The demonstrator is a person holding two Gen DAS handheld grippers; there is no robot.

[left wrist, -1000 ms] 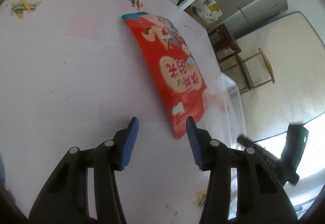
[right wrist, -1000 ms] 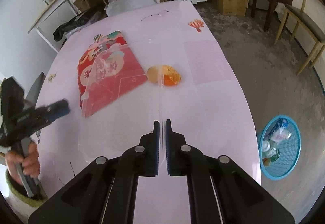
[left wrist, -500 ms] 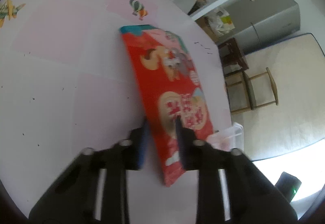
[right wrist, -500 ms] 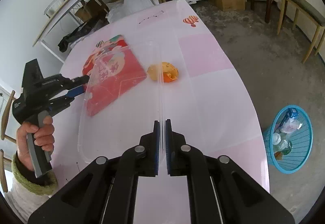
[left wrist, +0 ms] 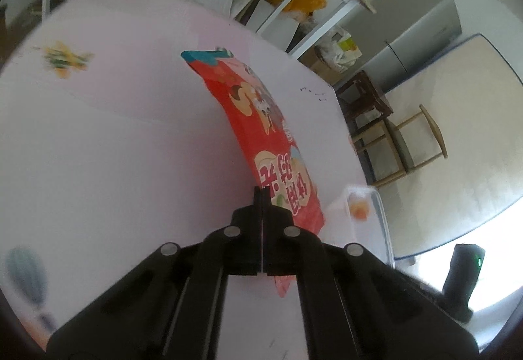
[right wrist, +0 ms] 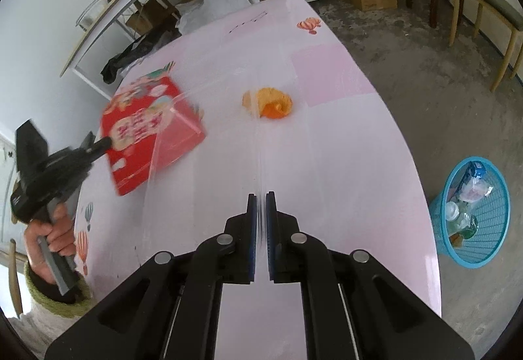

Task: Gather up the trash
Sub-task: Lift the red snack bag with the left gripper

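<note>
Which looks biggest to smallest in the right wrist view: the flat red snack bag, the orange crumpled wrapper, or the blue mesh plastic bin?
1. Flat red snack bag, held by the left gripper.
2. Blue mesh plastic bin, slightly smaller; it stands on the floor below the table, so the comparison is unsure.
3. Orange crumpled wrapper, clearly smallest.

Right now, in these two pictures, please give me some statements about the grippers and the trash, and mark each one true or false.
1. The left gripper is shut on the red bag. True.
2. The right gripper is wide open. False: it is shut on the clear plastic container.
3. The orange peel lies on the pink table. True.
4. The blue basket stands on the table. False: on the floor, with bottles inside.
</note>
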